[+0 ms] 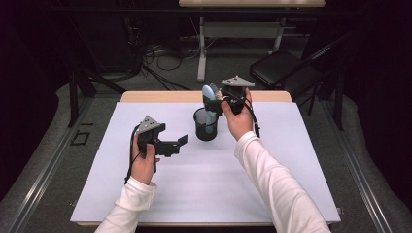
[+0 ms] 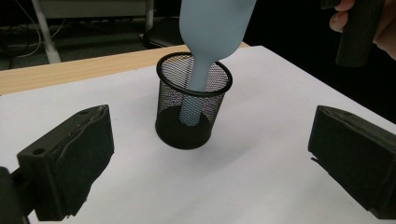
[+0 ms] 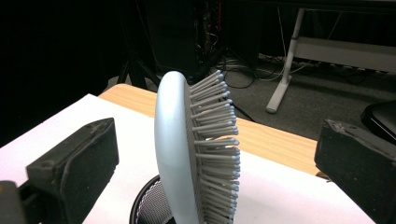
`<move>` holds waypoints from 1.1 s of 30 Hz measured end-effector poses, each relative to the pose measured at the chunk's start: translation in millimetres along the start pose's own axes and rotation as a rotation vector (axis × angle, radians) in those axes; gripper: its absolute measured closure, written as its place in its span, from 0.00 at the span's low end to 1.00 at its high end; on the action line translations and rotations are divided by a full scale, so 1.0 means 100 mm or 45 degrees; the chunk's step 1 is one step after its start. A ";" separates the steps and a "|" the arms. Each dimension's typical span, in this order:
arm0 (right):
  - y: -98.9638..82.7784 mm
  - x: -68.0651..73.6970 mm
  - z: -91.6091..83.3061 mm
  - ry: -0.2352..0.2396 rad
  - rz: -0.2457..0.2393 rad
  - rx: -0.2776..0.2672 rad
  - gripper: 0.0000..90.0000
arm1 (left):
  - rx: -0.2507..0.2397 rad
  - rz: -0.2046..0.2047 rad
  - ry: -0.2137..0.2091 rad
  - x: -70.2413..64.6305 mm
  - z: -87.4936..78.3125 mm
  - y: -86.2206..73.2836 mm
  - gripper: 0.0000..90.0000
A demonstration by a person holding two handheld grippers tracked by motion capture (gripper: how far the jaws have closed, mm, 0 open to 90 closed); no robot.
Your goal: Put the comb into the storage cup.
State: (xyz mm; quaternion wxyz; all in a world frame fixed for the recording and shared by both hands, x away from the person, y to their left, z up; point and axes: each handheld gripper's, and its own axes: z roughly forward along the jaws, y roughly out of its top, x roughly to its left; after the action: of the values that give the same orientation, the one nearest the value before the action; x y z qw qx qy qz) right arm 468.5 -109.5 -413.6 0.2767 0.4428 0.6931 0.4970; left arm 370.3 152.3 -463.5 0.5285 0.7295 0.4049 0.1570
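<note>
The right gripper hovers with jaws spread wide on either side of the pale blue hairbrush, not touching it; the brush stands handle-down in the black mesh cup at the table's far middle. Left of the cup, the left gripper is open too, holding nothing

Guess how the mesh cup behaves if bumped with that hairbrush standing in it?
Probably top-heavy: the hairbrush stands handle-down, its wide head well above the mesh cup rim. The cup looks light, being thin wire mesh, so it may slide on the smooth white sheet or tip.
</note>
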 end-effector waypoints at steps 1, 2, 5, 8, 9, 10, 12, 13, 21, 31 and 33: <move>0.00 0.00 -0.01 -0.005 -0.003 0.003 0.00 | 0.000 0.001 -0.002 0.00 0.00 0.00 0.01; 0.00 0.00 -0.02 -0.010 -0.004 0.008 0.00 | -0.002 0.003 -0.006 -0.01 -0.01 0.01 0.01; 0.01 0.01 -0.05 -0.018 -0.009 0.016 0.00 | -0.011 -0.008 -0.009 -0.01 -0.03 0.02 0.01; 0.02 0.00 -0.08 -0.017 -0.009 0.019 0.00 | -0.017 -0.033 -0.035 0.00 -0.03 0.02 0.01; 0.03 0.01 -0.09 -0.016 -0.010 0.022 0.00 | -0.016 -0.037 -0.038 0.00 -0.03 0.03 0.01; 0.03 0.00 -0.10 -0.015 -0.015 0.024 0.00 | -0.011 -0.037 -0.041 0.00 -0.03 0.03 0.01; 0.04 0.01 -0.12 -0.009 -0.010 0.031 0.00 | -0.004 -0.040 -0.037 0.00 -0.02 0.03 0.01; 0.04 0.01 -0.12 -0.004 -0.012 0.035 0.00 | 0.002 -0.040 -0.039 0.01 -0.02 0.03 0.01; 0.06 0.00 -0.18 0.011 -0.018 0.067 0.00 | 0.001 -0.071 -0.035 0.06 -0.05 0.03 0.01; 0.08 0.00 -0.26 0.039 -0.019 0.112 0.00 | 0.012 -0.055 -0.047 0.08 -0.09 0.04 0.01; 0.08 0.00 -0.28 0.054 -0.031 0.117 0.00 | 0.017 -0.047 -0.048 0.08 -0.09 0.04 0.01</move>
State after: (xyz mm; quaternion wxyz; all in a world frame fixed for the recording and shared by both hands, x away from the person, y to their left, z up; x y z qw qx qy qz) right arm 448.3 -120.8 -396.3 0.2473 0.4361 0.7262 0.4705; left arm 371.2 163.7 -457.6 0.5340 0.7282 0.4093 0.1308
